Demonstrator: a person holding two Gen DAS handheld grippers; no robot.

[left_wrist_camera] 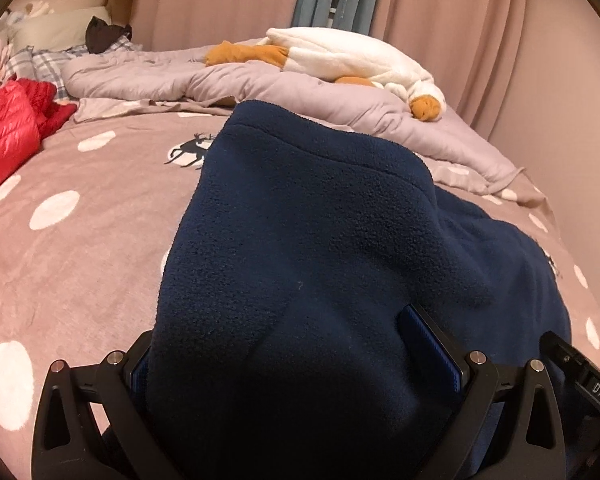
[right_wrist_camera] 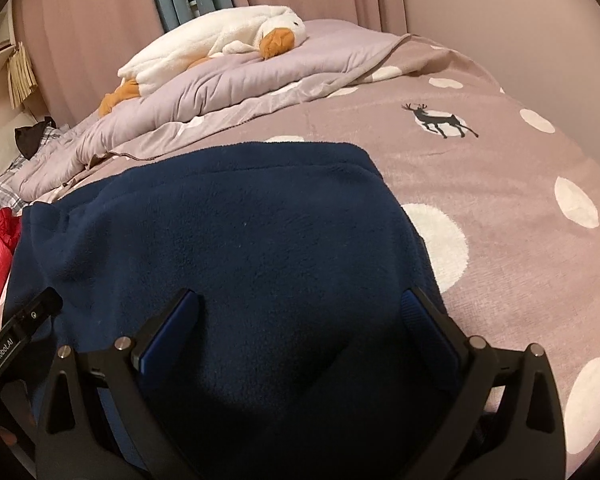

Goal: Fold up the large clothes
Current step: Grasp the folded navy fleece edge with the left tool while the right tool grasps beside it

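Observation:
A navy fleece garment (left_wrist_camera: 320,216) lies on the bed in the left wrist view and bunches up over my left gripper (left_wrist_camera: 284,352). Its jaws stand wide apart; the fleece fills the gap and covers most of the left finger. In the right wrist view the same fleece (right_wrist_camera: 236,224) spreads flat with its hem edge away from me. My right gripper (right_wrist_camera: 304,320) is open, its blue-padded fingers (right_wrist_camera: 428,324) resting on the cloth with fleece between them. The two grippers sit side by side at the near edge of the garment.
The bed has a mauve sheet (left_wrist_camera: 80,240) with white dots and deer prints. A red puffer jacket (left_wrist_camera: 8,132) lies at the left. A crumpled lilac quilt (left_wrist_camera: 220,80) and a white plush goose (left_wrist_camera: 352,60) lie behind the fleece, with pink curtains (left_wrist_camera: 440,20) beyond.

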